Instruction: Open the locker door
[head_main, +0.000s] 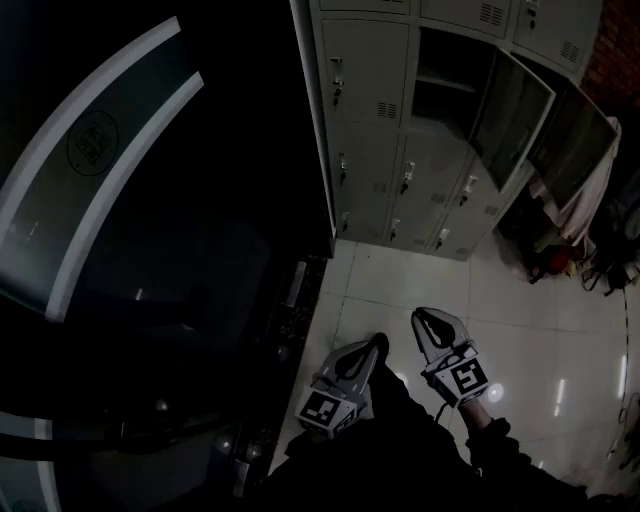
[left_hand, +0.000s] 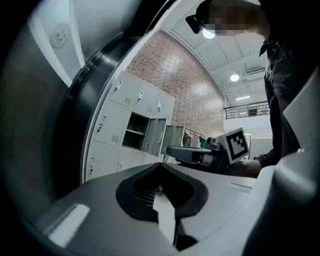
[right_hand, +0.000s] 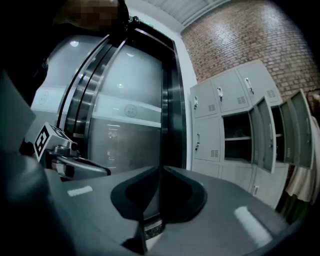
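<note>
The left gripper (head_main: 377, 344) and right gripper (head_main: 423, 317) are held low and near, side by side over the glossy white tiled floor (head_main: 520, 330), both aimed at the far wall. In the left gripper view the left gripper (left_hand: 161, 165) has its jaws closed tip to tip with nothing caught between them. The right gripper (right_hand: 160, 168) is the same, jaws pressed together and empty.

The grey metal locker bank (head_main: 375, 150) stands far off, well apart from both tools, against a red brick wall (right_hand: 240, 35). Most of its small doors are closed. On its right side two grey doors hang open: one (head_main: 510, 115) beside a dark open compartment with a shelf (head_main: 445, 80), and another (head_main: 572, 150) further right. A pale cloth (head_main: 592, 200) hangs just beyond that second door, and a small red object (head_main: 558, 262) lies on the floor below it.

To the left a dark curved glass door with pale bands (head_main: 90, 170) fills the view. The marker cube (head_main: 465, 378) of the right gripper faces up.
</note>
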